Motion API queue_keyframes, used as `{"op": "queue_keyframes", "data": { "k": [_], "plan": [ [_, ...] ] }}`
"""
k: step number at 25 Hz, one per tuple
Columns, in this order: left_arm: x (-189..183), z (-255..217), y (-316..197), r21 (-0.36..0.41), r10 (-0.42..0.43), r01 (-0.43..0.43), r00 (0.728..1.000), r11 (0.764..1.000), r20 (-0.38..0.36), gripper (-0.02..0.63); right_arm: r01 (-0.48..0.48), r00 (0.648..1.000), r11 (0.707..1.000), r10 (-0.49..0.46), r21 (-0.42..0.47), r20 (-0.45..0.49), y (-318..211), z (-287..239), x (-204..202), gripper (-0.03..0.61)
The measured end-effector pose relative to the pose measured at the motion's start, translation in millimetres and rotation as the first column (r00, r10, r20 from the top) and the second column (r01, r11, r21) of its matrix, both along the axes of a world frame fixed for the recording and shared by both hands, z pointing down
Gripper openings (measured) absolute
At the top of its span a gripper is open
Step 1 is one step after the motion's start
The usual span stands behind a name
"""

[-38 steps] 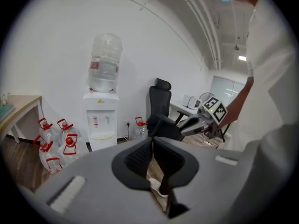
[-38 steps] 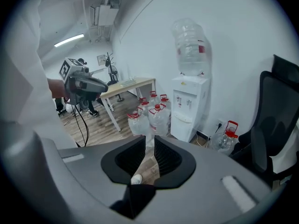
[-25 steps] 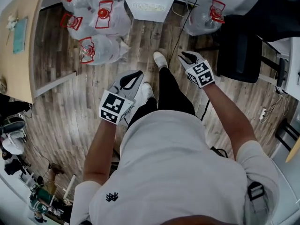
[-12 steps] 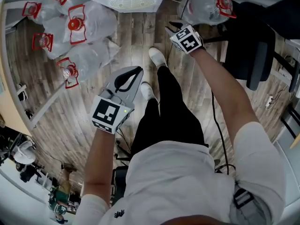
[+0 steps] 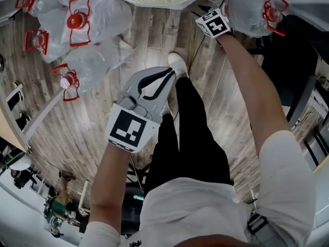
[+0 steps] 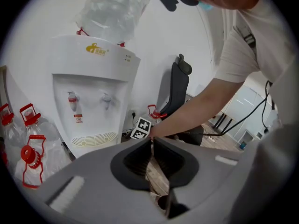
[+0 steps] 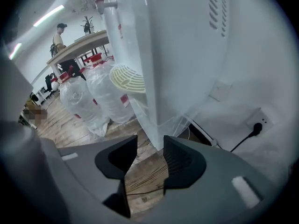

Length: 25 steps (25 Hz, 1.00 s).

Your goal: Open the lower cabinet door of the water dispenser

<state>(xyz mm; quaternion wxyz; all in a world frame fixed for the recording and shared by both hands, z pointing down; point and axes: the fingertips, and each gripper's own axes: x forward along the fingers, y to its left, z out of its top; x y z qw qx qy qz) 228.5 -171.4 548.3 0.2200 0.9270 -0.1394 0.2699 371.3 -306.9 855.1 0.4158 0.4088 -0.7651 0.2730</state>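
By the dispenser base, R gripper has jaws well apart, just been opening, nothing btwn them; dispenser's lower corner sits just past the tips. L gripper jaws together, empty, over floor. Bottles stand beside dispenser.

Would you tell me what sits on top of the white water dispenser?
A large clear water bottle stands inverted on the water dispenser. Its neck is hidden inside the dispenser's top, and its upper end is cut off.
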Motion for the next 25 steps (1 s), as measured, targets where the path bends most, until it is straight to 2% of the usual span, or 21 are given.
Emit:
{"op": "queue_keyframes", "data": {
  "k": [11,25],
  "plan": [
    [-6.1,24.5,9.0,-0.036,-0.053,0.052,0.998,0.998,-0.023,0.058,0.015,0.999,1.000,-0.014,0.012,-0.047,-46.0,29.7,-0.8,0.175],
    [-24.4,25.3,10.8,-0.047,-0.105,0.103,0.993,0.994,-0.046,0.058,-0.014,0.997,1.000,0.014,0.008,-0.079,-44.4,29.4,-0.8,0.181]
  ]
}}
